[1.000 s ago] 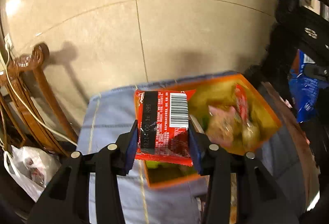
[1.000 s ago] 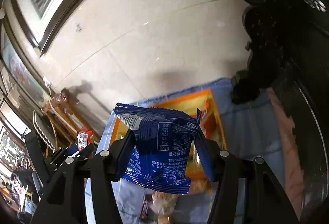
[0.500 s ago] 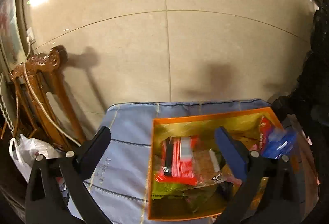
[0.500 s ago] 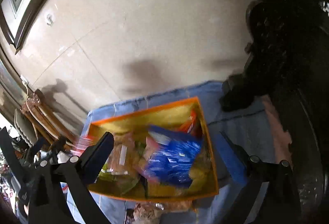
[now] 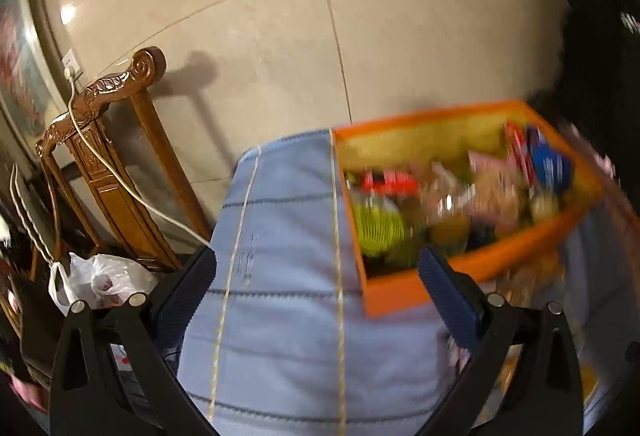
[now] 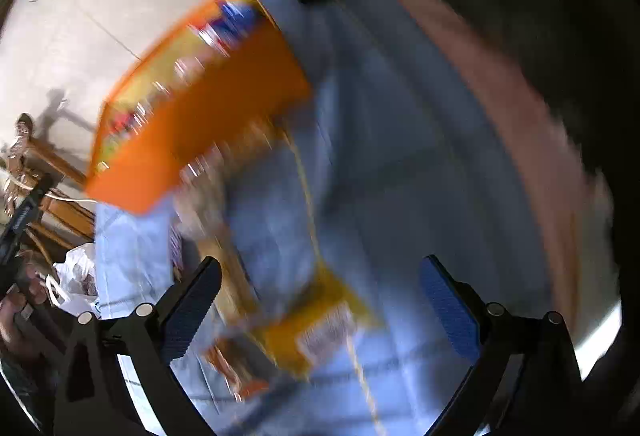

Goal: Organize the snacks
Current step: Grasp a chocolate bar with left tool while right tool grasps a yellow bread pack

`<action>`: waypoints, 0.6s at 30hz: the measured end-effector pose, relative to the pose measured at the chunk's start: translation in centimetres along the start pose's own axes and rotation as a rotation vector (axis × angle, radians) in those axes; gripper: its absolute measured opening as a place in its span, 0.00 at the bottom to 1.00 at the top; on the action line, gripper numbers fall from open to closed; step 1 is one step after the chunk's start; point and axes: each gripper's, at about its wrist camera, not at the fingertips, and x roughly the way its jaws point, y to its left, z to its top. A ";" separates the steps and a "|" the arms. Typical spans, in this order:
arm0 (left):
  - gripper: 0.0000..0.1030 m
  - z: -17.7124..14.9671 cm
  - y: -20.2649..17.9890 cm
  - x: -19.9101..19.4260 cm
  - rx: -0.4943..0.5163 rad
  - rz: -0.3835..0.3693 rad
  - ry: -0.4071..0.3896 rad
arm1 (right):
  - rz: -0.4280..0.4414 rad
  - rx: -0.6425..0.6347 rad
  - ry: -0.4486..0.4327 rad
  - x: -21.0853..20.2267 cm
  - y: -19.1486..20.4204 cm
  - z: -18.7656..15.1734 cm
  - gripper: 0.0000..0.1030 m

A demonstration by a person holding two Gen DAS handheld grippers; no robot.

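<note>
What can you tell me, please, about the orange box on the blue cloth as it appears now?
The orange box is an open-topped rectangular tray with bright orange outer walls and a yellowish inside, apparently cardboard. It sits flat on the blue cloth, near the cloth's far edge by the tiled wall. It is filled with jumbled snack packets, red, blue, green and pinkish ones among them, blurred in both views. More packets lie loose on the cloth beside its near wall. Neither gripper touches it.

Probably a home: carved wooden chair (image 5: pixel 100 156), framed picture (image 5: pixel 20 64), blue tablecloth (image 5: pixel 288 276), tiled wall (image 5: pixel 280 36).
</note>
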 end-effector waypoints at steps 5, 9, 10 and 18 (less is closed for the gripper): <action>0.96 -4.3 -0.4 0.9 0.018 -0.142 0.109 | -0.079 0.131 0.039 3.8 0.1 -3.7 0.97; 0.96 -8.0 -1.8 1.0 0.110 -0.193 0.177 | -0.148 0.164 0.047 6.7 1.2 -4.4 0.97; 0.96 -8.8 -2.4 1.0 0.130 -0.226 0.192 | -0.140 0.182 0.056 7.5 1.4 -4.6 0.97; 0.96 -10.6 -9.4 3.7 0.270 -0.292 0.236 | -0.190 0.259 0.007 8.4 0.4 -5.3 0.96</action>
